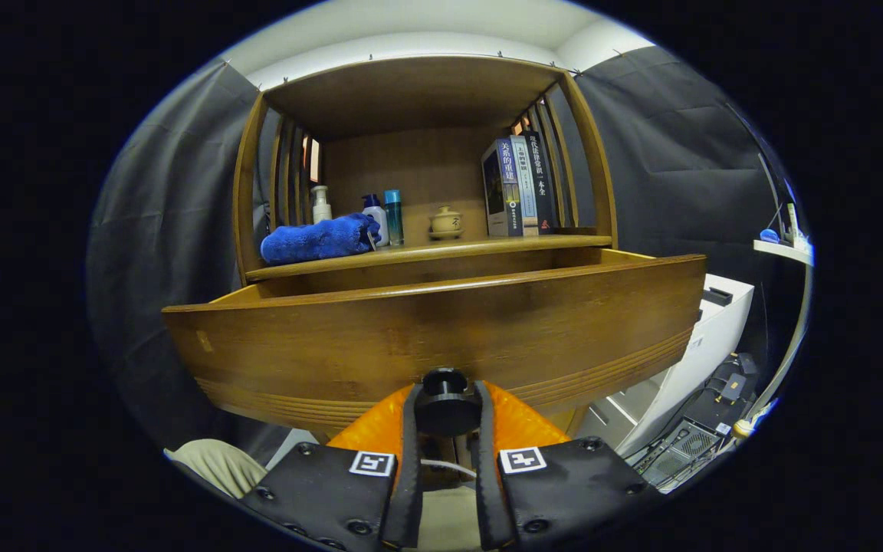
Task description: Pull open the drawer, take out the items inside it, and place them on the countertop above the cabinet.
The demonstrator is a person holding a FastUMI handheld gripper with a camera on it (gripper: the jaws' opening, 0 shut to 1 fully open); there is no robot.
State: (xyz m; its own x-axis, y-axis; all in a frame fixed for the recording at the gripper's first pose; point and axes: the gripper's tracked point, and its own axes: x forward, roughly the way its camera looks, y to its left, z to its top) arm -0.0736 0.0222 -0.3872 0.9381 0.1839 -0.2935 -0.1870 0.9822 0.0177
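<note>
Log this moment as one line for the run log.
tongs: shut on drawer knob | drawer: pulled open | contents: hidden

Place: a staged home corner inside a test booth.
Home signs: a wooden cabinet [426,153] held books [518,184], bottles [384,217], a blue towel [319,239] (bunched up).
Booth signs: dark cloth walls [664,153], cables [687,437] nearby.

Brown wooden drawer [441,337], black knob [446,402], blue towel [320,238], teal bottle [393,217]
</note>
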